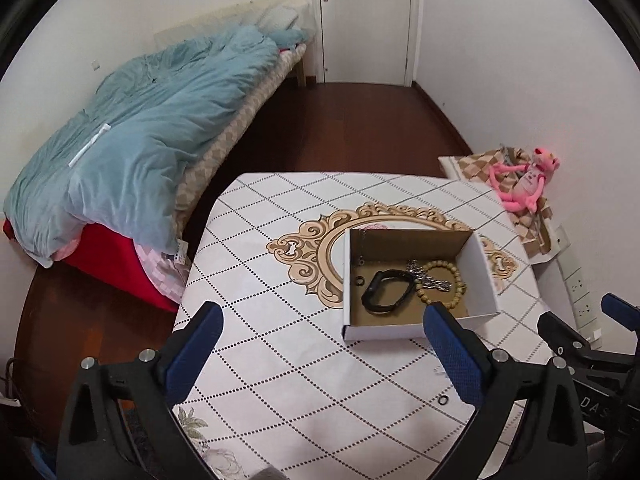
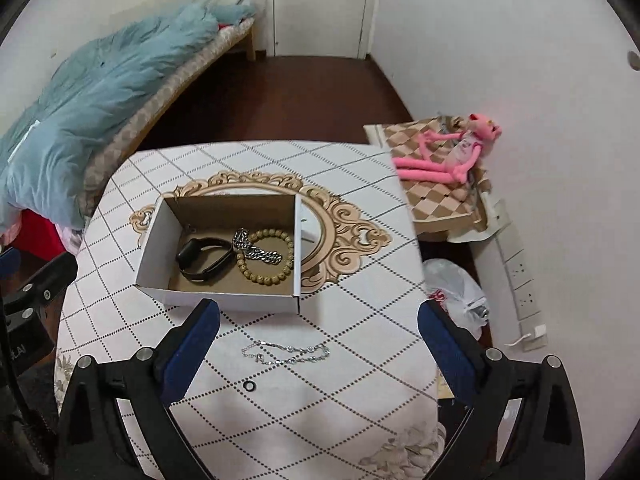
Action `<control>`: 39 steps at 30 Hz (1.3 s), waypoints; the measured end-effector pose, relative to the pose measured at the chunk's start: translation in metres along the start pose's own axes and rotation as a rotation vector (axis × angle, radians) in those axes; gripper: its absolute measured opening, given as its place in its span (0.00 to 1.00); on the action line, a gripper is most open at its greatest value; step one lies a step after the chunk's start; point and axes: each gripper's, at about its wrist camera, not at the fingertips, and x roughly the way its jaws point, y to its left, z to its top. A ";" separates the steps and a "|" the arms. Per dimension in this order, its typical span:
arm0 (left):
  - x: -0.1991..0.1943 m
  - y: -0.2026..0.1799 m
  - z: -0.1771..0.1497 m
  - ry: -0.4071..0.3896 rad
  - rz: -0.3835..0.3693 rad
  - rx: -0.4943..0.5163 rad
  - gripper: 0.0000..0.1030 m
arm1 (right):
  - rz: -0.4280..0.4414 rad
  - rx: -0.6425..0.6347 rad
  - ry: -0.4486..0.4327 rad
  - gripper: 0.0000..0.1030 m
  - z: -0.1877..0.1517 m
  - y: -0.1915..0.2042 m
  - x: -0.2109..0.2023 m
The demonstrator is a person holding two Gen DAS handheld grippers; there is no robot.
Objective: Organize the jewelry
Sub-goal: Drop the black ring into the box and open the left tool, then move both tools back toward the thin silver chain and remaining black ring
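While the box [image 2: 218,298] already holds a black band [image 2: 202,260], bead bracelet [image 2: 266,256] and chunky chain [image 2: 256,250], a thin silver chain [image 2: 286,354] and small ring [image 2: 249,385] lie loose on the table [image 2: 360,320], and the left gripper [image 1: 324,356] and right gripper [image 2: 320,356] gape empty.

The left wrist camera looked forward and down between its own blue-padded fingers [image 1: 452,356] from above the near edge of the white diamond-patterned table [image 1: 280,360], facing the white door [image 1: 366,20] at the far end. The right wrist camera looked the same way from a little further right and slightly nearer. Both views shared the open white cardboard box [image 1: 416,330] [image 2: 224,298], the blue-quilted bed [image 1: 140,140] [image 2: 88,92], and the pink plush toy [image 1: 524,184] [image 2: 452,152].
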 end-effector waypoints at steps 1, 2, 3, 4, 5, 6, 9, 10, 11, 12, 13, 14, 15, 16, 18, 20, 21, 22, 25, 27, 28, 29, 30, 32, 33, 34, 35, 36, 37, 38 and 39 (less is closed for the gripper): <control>-0.005 -0.001 -0.001 -0.007 -0.003 0.002 0.99 | 0.002 0.005 -0.006 0.98 0.000 -0.002 -0.004; -0.010 -0.002 -0.001 -0.010 -0.009 0.003 0.99 | 0.002 0.011 -0.016 0.98 -0.002 -0.004 -0.011; -0.015 -0.002 -0.002 -0.017 -0.015 0.004 0.99 | 0.003 0.016 -0.026 0.98 -0.003 -0.006 -0.017; -0.020 -0.002 -0.002 -0.025 -0.017 0.004 0.99 | 0.005 0.019 -0.033 0.98 -0.003 -0.007 -0.021; -0.024 -0.003 -0.002 -0.033 -0.019 0.006 0.99 | 0.008 0.026 -0.043 0.98 -0.004 -0.009 -0.028; -0.027 -0.003 -0.002 -0.038 -0.022 0.005 0.99 | 0.009 0.029 -0.051 0.98 -0.005 -0.009 -0.032; -0.035 -0.003 -0.002 -0.048 -0.030 0.002 0.99 | 0.021 0.038 -0.075 0.98 -0.006 -0.011 -0.047; -0.037 -0.003 -0.002 -0.051 -0.031 0.001 0.99 | 0.028 0.041 -0.078 0.98 -0.006 -0.012 -0.050; -0.038 -0.004 -0.003 -0.052 -0.027 -0.001 0.99 | 0.043 0.047 -0.075 0.98 -0.007 -0.013 -0.052; -0.038 -0.004 -0.004 -0.051 -0.021 -0.002 0.99 | 0.049 0.051 -0.072 0.98 -0.007 -0.014 -0.051; -0.036 -0.005 -0.005 -0.046 -0.009 0.000 0.99 | 0.056 0.056 -0.061 0.98 -0.008 -0.016 -0.047; -0.031 -0.005 -0.007 -0.037 0.005 0.003 0.99 | 0.058 0.061 -0.047 0.98 -0.009 -0.018 -0.041; -0.026 -0.006 -0.010 -0.026 0.019 0.004 0.99 | 0.064 0.065 -0.023 0.98 -0.012 -0.021 -0.031; -0.018 -0.006 -0.014 -0.014 0.036 0.007 0.99 | 0.068 0.071 0.002 0.98 -0.015 -0.024 -0.018; 0.001 -0.006 -0.024 0.017 0.071 0.015 0.99 | 0.076 0.086 0.056 0.98 -0.023 -0.030 0.007; 0.025 -0.005 -0.036 0.068 0.103 0.021 0.99 | 0.082 0.107 0.128 0.98 -0.035 -0.038 0.043; 0.034 -0.005 -0.042 0.091 0.108 0.021 0.99 | 0.082 0.118 0.154 0.98 -0.041 -0.040 0.058; 0.045 -0.005 -0.049 0.121 0.114 0.021 0.99 | 0.088 0.134 0.186 0.98 -0.048 -0.043 0.077; 0.070 -0.006 -0.065 0.195 0.121 0.020 0.99 | 0.108 0.178 0.241 0.96 -0.063 -0.049 0.120; 0.080 -0.006 -0.073 0.218 0.128 0.022 0.99 | 0.105 0.188 0.253 0.82 -0.070 -0.050 0.139; 0.084 -0.007 -0.075 0.225 0.131 0.024 0.99 | 0.108 0.187 0.257 0.78 -0.072 -0.049 0.145; 0.086 -0.007 -0.076 0.229 0.134 0.026 0.99 | 0.090 0.171 0.241 0.76 -0.074 -0.046 0.148; 0.088 -0.006 -0.076 0.231 0.136 0.028 0.99 | 0.079 0.148 0.219 0.73 -0.074 -0.041 0.148; 0.092 -0.005 -0.075 0.236 0.143 0.032 0.99 | 0.043 0.108 0.205 0.72 -0.074 -0.032 0.150; 0.094 -0.005 -0.075 0.238 0.144 0.034 0.99 | 0.041 0.091 0.187 0.66 -0.076 -0.028 0.149; 0.096 -0.005 -0.076 0.240 0.144 0.034 0.99 | 0.040 0.080 0.175 0.62 -0.077 -0.026 0.148; 0.097 -0.005 -0.077 0.243 0.145 0.035 0.99 | 0.027 0.057 0.165 0.50 -0.078 -0.022 0.146; 0.098 -0.006 -0.079 0.246 0.143 0.036 0.99 | 0.038 0.041 0.152 0.28 -0.080 -0.020 0.143; 0.098 -0.007 -0.080 0.249 0.139 0.039 0.99 | 0.038 0.033 0.149 0.14 -0.081 -0.020 0.143; 0.099 -0.010 -0.081 0.252 0.136 0.043 0.99 | 0.041 0.022 0.156 0.05 -0.083 -0.019 0.142; 0.099 -0.012 -0.083 0.255 0.131 0.046 0.99 | 0.049 0.023 0.160 0.05 -0.083 -0.021 0.141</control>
